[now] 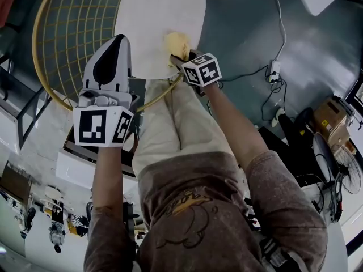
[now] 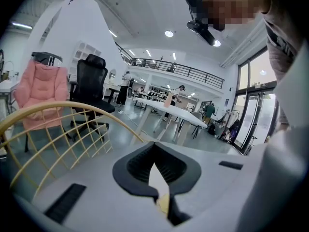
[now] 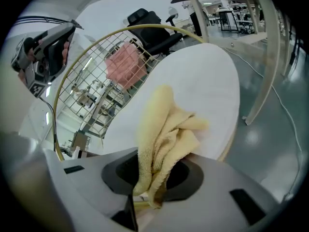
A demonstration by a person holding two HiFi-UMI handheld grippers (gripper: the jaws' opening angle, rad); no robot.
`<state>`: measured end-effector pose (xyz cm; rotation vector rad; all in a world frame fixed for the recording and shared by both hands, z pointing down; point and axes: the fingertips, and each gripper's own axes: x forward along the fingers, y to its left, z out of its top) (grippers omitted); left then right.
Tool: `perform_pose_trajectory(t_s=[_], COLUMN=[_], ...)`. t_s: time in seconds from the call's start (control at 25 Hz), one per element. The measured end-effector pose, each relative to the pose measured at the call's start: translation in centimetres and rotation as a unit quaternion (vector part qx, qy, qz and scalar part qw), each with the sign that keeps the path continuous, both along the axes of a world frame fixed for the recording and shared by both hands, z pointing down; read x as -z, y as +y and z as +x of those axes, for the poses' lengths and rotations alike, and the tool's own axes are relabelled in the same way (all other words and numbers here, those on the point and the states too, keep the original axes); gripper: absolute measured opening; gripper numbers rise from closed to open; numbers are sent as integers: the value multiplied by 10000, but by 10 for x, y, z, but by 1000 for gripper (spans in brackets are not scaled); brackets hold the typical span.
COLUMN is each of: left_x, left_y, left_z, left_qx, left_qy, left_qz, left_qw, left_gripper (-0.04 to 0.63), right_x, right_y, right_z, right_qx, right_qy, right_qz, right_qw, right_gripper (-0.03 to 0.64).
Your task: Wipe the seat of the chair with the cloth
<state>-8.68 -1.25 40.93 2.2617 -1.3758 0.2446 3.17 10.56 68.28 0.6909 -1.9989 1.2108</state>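
Note:
The chair has a white oval seat [image 1: 153,16] and a yellow wire backrest [image 1: 62,38]. A crumpled yellow cloth [image 1: 177,43] lies against the seat's near right edge, and my right gripper [image 1: 181,58] is shut on it. In the right gripper view the cloth [image 3: 166,134] bunches out of the right gripper [image 3: 154,180] over the seat [image 3: 207,76]. My left gripper [image 1: 116,38] is raised over the backrest's rim, to the left of the seat, shut with nothing in it. The left gripper view shows the left gripper [image 2: 157,178] pointing out over the backrest [image 2: 58,124] into the room.
The person's legs stand right against the chair's front. A cable and power strip [image 1: 274,69] lie on the floor at the right, with boxes [image 1: 332,118] and a fan [image 1: 347,171] beyond. A pink chair [image 2: 41,95], a black office chair [image 2: 91,88] and white tables [image 2: 169,111] stand further off.

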Motion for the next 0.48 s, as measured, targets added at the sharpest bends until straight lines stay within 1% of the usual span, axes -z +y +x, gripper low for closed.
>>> perform_pose_trajectory(t_s=[0.24, 0.48], left_x=[-1, -2], left_y=[1, 2], left_z=[13, 17], left_qx=[-118, -195], left_qy=[47, 52], left_qz=[0, -6], left_qw=[9999, 9998], left_gripper=[9, 9], right_x=[-7, -9], right_y=[7, 20], right_z=[50, 86], right_qx=[-487, -829], right_qy=[230, 436], right_qz=[-136, -281], right_qw=[9985, 9952], right_gripper=[112, 112])
